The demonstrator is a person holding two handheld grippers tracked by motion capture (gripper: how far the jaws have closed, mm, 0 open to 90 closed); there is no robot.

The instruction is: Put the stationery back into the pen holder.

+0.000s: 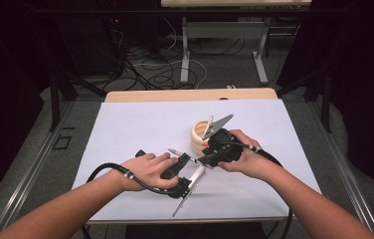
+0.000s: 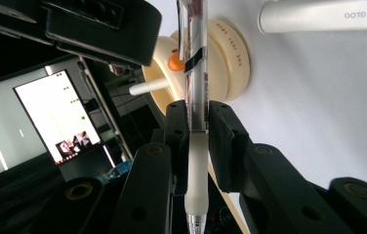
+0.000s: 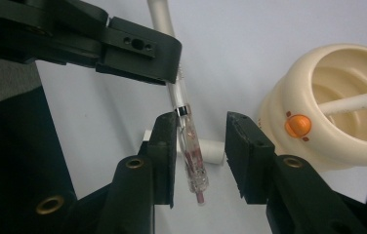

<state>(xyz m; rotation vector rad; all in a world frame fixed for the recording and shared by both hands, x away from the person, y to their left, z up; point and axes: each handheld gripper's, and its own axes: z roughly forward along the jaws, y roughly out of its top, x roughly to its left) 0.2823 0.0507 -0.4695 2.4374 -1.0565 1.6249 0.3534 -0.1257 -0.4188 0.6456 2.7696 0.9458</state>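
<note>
While our left gripper clamps the clear pen by its rubber grip, mid-frame, to steady it, our right gripper brackets its button end, jaws apart, beside the cream holder at right.

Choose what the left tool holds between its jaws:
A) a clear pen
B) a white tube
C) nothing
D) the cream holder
A: in the left gripper view, the left tool is closed on the clear pen at its white grip, in front of the cream holder.
</note>
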